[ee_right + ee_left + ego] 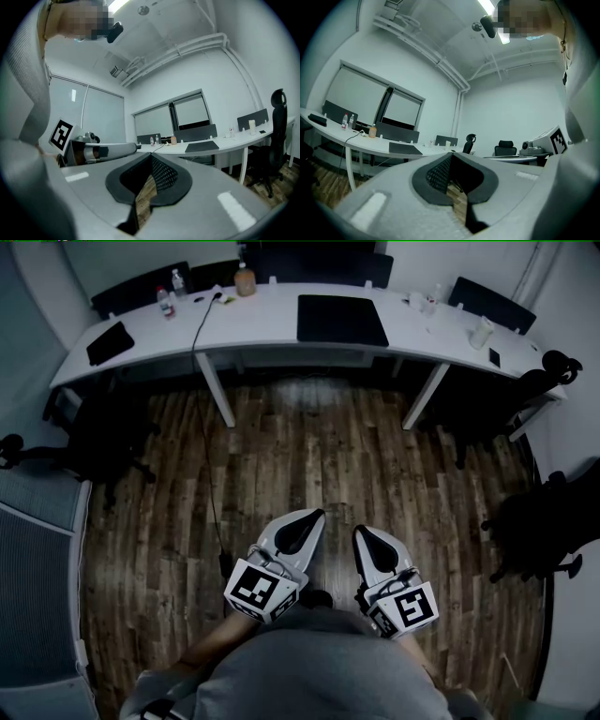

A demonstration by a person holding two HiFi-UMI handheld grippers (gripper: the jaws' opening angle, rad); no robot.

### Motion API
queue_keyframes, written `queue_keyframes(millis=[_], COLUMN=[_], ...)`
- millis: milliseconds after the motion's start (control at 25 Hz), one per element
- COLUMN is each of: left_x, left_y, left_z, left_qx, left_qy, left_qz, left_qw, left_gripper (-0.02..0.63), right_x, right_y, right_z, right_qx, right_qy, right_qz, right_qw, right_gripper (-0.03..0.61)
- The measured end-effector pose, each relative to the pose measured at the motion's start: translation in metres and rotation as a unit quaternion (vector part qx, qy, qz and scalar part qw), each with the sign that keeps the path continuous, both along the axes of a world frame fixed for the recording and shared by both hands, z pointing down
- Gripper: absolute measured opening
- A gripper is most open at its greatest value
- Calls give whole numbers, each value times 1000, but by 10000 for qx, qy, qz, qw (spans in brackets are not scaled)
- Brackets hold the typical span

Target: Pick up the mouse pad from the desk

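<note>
1. Lying flat at the left end of the long white desk (262, 329), a small black item (110, 342) sits near two clear bottles (166, 302) farther right.
2. Black cable (200, 334): runs from the desk top down to the wooden floor (319, 446); an orange bottle (245, 280) stands just right of its far end.
3. Mouse pad (342, 320): a large black rectangle lying flat near the middle of the desk, at its near edge, untouched and well apart from both grippers.
4. White cup (481, 332): stands toward the right end of the desk.
5. Left gripper (314, 515): held over the floor close to the person's body, pointing toward the desk. Its jaws are pressed together with nothing between them; the mouse pad shows far off to the left in its own view.
6. Right gripper (361, 531): just beside the left one, pointing the same way. Its jaws are likewise closed and empty.
</note>
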State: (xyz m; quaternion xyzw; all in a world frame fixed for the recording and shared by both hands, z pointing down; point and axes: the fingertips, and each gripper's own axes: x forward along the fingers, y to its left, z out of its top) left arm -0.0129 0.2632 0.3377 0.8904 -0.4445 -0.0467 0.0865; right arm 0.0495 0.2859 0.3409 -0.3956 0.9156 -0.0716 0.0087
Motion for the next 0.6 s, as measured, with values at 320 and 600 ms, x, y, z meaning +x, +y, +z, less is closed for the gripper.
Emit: queue_keyframes(millis=[320,600], left_x=[-13,-28], left_y=[4,10], left_z=[4,9], left_qx=[57,-18], left_qy=[60,115], left_qz=[15,213], left_qw=[10000,9997], left_gripper=[2,2], right_x=[-9,-15], right_y=[4,6], right_z=[-3,13], right_qx=[24,-15], right_qy=[-57,-28], right_qz=[100,387], right_qw=[9999,9992], right_gripper=[-5,-5])
